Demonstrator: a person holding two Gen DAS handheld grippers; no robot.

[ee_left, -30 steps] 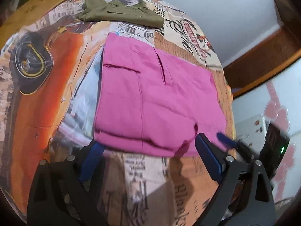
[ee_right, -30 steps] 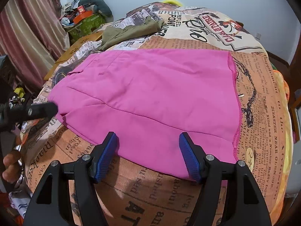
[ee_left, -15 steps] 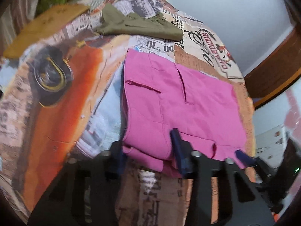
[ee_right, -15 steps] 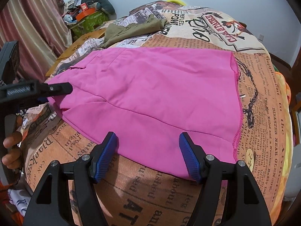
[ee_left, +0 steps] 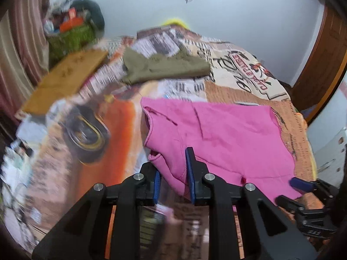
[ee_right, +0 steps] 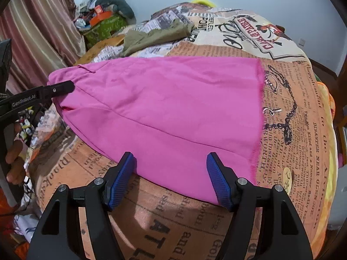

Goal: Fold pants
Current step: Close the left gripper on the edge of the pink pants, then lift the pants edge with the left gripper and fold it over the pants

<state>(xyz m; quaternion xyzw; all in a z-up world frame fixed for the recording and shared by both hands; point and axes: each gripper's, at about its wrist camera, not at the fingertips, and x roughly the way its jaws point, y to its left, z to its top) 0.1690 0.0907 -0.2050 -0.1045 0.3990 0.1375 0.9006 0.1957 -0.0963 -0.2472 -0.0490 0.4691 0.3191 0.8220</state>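
Pinches the near waist corner of the bright pink woven-cloth pants (ee_left: 227,134) with the left gripper (ee_left: 173,166), a black-framed tool with blue pads. Marks a change from a second ago, when spread wide over a flat corner. Closing through the last moment, cloth bunched between the pads, and now raising that corner clear of the newspaper-print bed cover (ee_right: 292,108). Shows in the left wrist view as a rumpled, lifted fold at 6 o'clock, with the rest of the garment trailing flat toward 3 o'clock.

Holds the right gripper (ee_right: 171,158) in the same spot as before, spread wide and pressing nothing. Straddles the near long edge of the pants at 6 o'clock in the right wrist view, close to the frayed leg hem at 4 o'clock.

Reads as the opening of a fold, with one end secured and the other not yet gripped. Likely calls for a matching pinch on the right before any carry-over, lest the loose half drag and crease.

Beyond the pink cloth at 12 o'clock, near but apart: an olive-green crumpled garment (ee_right: 156,34), untouched.

Off the bed at 11 o'clock in the right wrist view: a green leaf-patterned bin (ee_right: 106,27), heaped past its rim with an orange packet (ee_right: 99,15), a grey soft bundle (ee_right: 117,2) and smaller clutter too blurred to name. Holds nothing of the task.
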